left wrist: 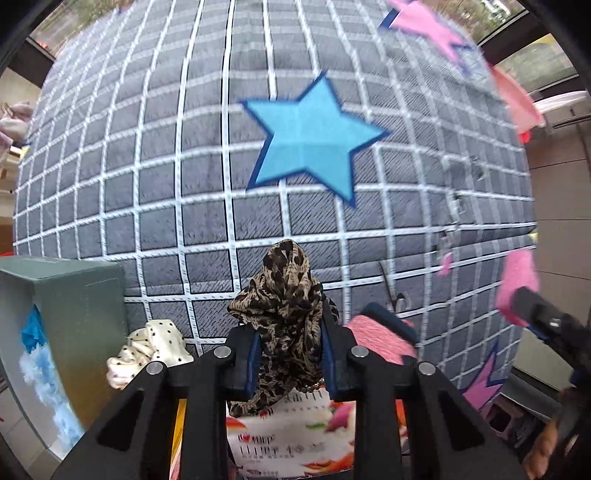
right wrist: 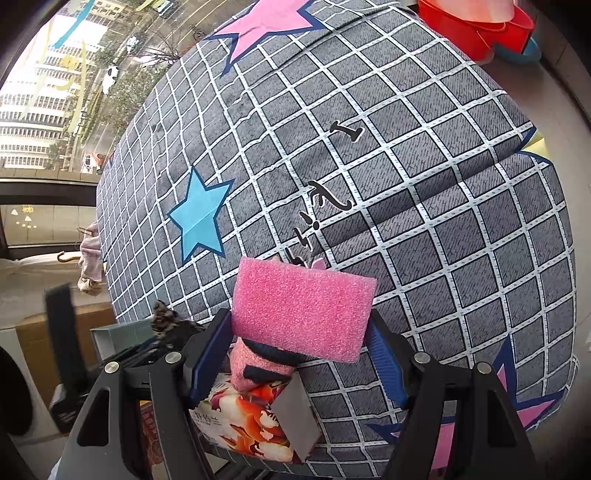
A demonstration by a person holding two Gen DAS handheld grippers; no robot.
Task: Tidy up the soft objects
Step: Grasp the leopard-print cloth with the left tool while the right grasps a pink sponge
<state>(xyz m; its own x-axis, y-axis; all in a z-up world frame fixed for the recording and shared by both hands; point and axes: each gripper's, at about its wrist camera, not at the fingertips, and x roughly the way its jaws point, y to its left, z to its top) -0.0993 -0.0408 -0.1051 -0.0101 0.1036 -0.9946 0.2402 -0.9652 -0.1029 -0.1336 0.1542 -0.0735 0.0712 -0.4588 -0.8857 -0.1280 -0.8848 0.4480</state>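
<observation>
Leopard scarf point(left wrist: 286, 317) sits pinched in left gripper point(left wrist: 288, 354), above floral tissue pack point(left wrist: 291, 435). Right gripper point(right wrist: 301, 332) clamps pink sponge point(right wrist: 301, 308) w/ checked bedding point(right wrist: 406, 229) ahead. Best carry both slow & level, I'd say, grips firm so neither slips.

Grey checked star-print cover point(left wrist: 184, 166), red basins point(right wrist: 480, 29)

Blurred pink sponge point(left wrist: 516, 286), tissue pack point(left wrist: 291, 439) txt unreadable
</observation>
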